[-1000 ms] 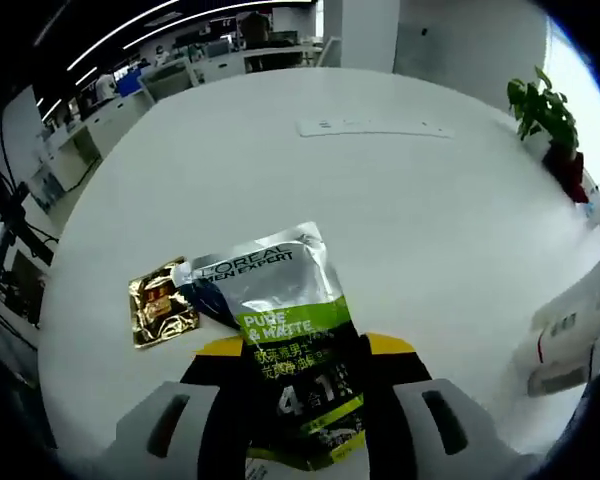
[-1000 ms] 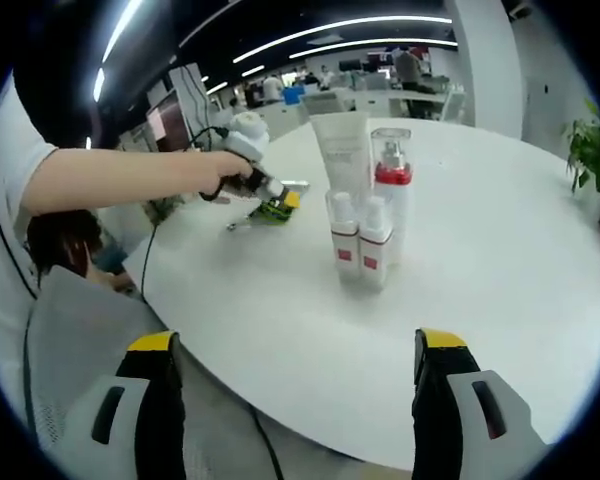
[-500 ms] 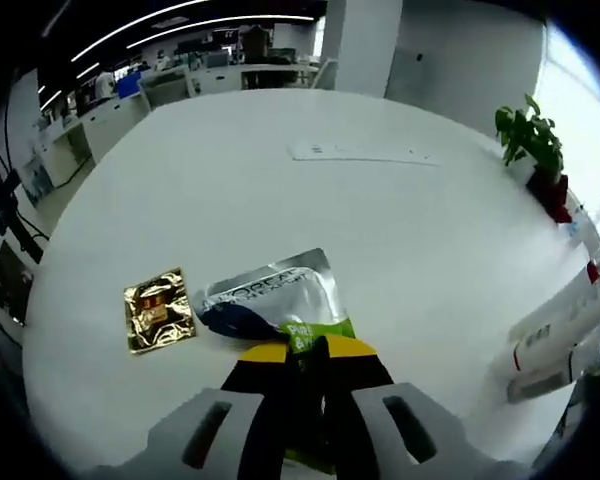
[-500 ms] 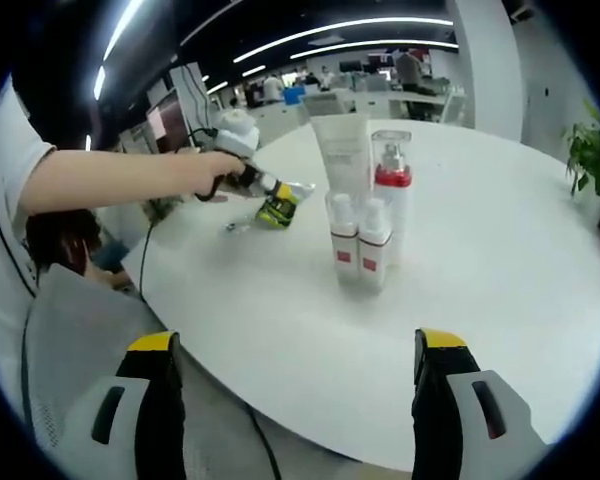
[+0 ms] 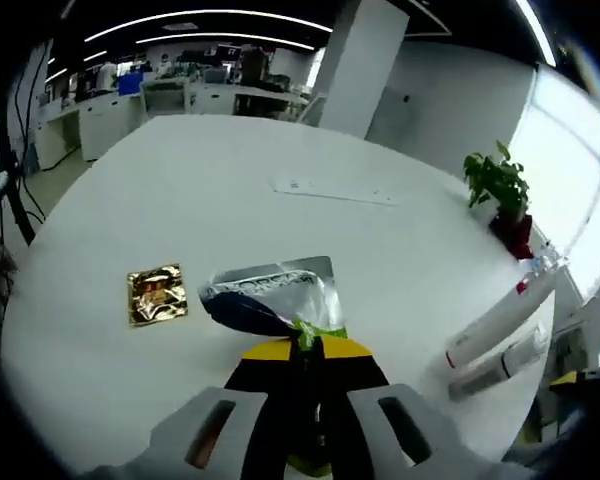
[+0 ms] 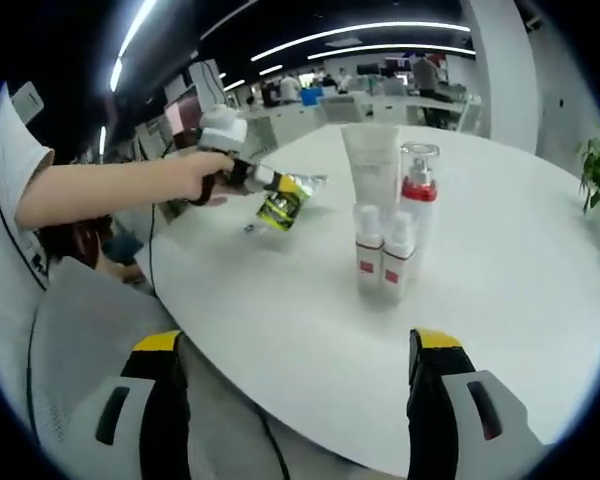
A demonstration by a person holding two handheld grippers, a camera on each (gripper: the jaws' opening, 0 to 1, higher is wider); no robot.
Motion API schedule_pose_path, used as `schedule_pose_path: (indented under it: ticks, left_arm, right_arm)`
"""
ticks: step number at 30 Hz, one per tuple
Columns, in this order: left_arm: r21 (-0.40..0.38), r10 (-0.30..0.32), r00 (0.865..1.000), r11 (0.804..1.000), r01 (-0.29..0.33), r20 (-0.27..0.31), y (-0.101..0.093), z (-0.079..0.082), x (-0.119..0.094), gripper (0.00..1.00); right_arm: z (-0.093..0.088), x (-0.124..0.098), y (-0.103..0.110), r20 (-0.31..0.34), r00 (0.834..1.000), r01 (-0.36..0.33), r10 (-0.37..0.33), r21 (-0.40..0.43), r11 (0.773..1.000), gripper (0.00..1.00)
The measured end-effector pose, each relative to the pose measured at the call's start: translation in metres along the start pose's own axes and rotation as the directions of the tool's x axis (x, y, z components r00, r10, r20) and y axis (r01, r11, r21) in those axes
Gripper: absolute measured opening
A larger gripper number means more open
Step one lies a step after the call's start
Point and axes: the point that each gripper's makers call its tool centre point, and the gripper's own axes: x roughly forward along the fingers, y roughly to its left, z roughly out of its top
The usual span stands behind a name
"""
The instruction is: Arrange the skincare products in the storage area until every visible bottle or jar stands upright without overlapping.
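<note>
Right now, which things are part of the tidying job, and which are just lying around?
Job things:
- silver-green pouch, pinched by the left gripper
- gold sachet
- white tube
- red-collared pump bottle
- two small white bottles

Lying around:
- power strip
- potted plant

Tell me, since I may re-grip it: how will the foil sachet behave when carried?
Probably floppy: the foil sachet bends and sags beyond the left gripper. Likely light, since it hangs clear of the table from one edge. The glossy foil may slip.
</note>
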Motion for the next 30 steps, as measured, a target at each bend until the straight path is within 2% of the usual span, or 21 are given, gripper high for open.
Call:
schedule_pose_path:
  ticks: [2, 4, 6, 8, 10, 13, 16, 19, 21, 26, 30]
  left_arm:
    - [-0.020, -0.028, 0.999, 0.999, 0.029, 0.022, -0.003, 0.002, -0.005, 0.02]
    - [-0.042, -0.056, 0.998, 0.997, 0.058, 0.040, -0.009, 0.001, -0.025, 0.02]
    - [-0.047, -0.077, 0.996, 0.996, 0.080, 0.053, -0.006, 0.003, -0.020, 0.02]
    - [-0.054, -0.108, 0.991, 0.992, 0.112, 0.072, -0.014, -0.005, -0.045, 0.02]
    - [-0.058, -0.167, 0.982, 0.983, 0.172, 0.086, -0.021, -0.004, -0.046, 0.02]
    - [-0.042, -0.237, 0.966, 0.969, 0.242, 0.100, -0.043, -0.010, -0.084, 0.02]
    - [-0.026, -0.282, 0.952, 0.958, 0.286, 0.117, -0.055, -0.015, -0.109, 0.02]
    - [-0.040, -0.322, 0.936, 0.943, 0.331, 0.140, -0.062, -0.018, -0.132, 0.02]
    - [-0.066, -0.354, 0.921, 0.927, 0.368, 0.164, -0.068, -0.020, -0.151, 0.02]
    - [-0.054, -0.373, 0.909, 0.920, 0.388, 0.185, -0.070, -0.022, -0.182, 0.02]
    - [-0.073, -0.398, 0.891, 0.904, 0.422, 0.220, -0.074, -0.022, -0.203, 0.02]
  right_arm:
    - [0.004, 0.001, 0.005, 0.011, 1.000, -0.013, 0.013, 0.003, 1.000, 0.86]
    - [0.015, 0.005, 0.019, 0.072, 0.995, -0.069, 0.065, 0.055, 0.996, 0.84]
    - [0.025, 0.007, 0.031, 0.118, 0.987, -0.120, 0.108, 0.100, 0.988, 0.80]
    - [0.032, 0.008, 0.040, 0.145, 0.979, -0.159, 0.142, 0.110, 0.981, 0.73]
    - [0.040, 0.010, 0.054, 0.171, 0.968, -0.202, 0.181, 0.111, 0.973, 0.67]
    - [0.054, 0.013, 0.068, 0.224, 0.951, -0.250, 0.214, 0.148, 0.957, 0.64]
    - [0.065, 0.019, 0.076, 0.274, 0.934, -0.289, 0.228, 0.205, 0.935, 0.63]
    - [0.074, 0.026, 0.088, 0.296, 0.921, -0.324, 0.254, 0.219, 0.920, 0.61]
    - [0.076, 0.029, 0.094, 0.296, 0.917, -0.336, 0.267, 0.214, 0.917, 0.61]
    - [0.081, 0.044, 0.123, 0.279, 0.898, -0.400, 0.340, 0.196, 0.896, 0.58]
    - [0.085, 0.045, 0.137, 0.290, 0.887, -0.422, 0.361, 0.188, 0.887, 0.55]
